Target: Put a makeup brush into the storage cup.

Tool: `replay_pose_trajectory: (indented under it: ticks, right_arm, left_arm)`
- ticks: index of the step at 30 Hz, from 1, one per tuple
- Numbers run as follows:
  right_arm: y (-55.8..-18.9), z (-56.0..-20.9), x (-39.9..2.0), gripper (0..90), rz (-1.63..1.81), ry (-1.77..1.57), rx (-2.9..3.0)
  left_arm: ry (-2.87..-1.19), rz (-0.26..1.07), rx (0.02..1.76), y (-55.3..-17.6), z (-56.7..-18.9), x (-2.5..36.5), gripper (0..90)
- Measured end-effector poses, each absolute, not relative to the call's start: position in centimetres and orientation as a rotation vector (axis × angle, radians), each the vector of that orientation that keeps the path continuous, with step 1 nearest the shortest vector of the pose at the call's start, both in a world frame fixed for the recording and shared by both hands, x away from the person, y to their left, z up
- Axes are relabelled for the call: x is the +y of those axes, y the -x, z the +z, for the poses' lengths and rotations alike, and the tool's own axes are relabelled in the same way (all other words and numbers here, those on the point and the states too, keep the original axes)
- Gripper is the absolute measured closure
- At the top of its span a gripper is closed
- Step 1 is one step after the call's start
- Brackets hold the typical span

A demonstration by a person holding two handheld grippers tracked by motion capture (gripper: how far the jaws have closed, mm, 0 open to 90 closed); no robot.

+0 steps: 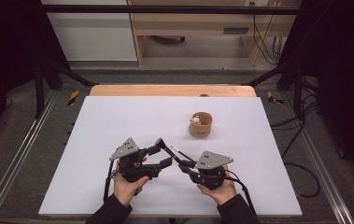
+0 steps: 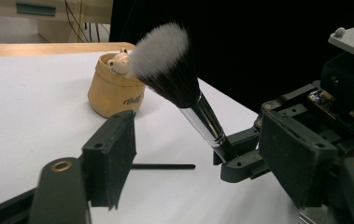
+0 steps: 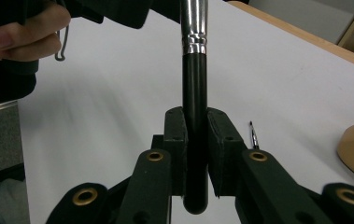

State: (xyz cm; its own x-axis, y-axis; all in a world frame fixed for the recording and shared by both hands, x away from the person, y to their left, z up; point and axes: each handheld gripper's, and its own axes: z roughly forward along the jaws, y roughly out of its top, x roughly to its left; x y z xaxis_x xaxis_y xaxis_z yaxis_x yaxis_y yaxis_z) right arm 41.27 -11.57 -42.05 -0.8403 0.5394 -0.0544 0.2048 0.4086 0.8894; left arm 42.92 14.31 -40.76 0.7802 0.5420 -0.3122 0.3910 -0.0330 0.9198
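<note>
A small tan pot [image 1: 201, 126] with a pale figure inside stands on the white table [image 1: 118, 121]; a thin black stick [image 2: 163, 166] lies flat, well apart from it

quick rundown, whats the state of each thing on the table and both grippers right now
makeup brush: held off the table by its black handle, bristle end up and tilted
right gripper: shut on the brush handle
left gripper: open, fingers apart, nothing between them
tan pot: upright on the white table, a small pale figure at its rim
thin black stick: lying flat on the table, untouched
</note>
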Motion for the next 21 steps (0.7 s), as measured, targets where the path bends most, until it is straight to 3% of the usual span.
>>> replay_pose_trajectory:
  ticks: [21]
  right_arm:
    - [-41.2, -42.02, -10.81, 79.5, 1.434, -0.627, 2.329]
  left_arm:
    - [-1.604, 0.123, 0.788, -43.1, -40.86, 14.11, 55.0]
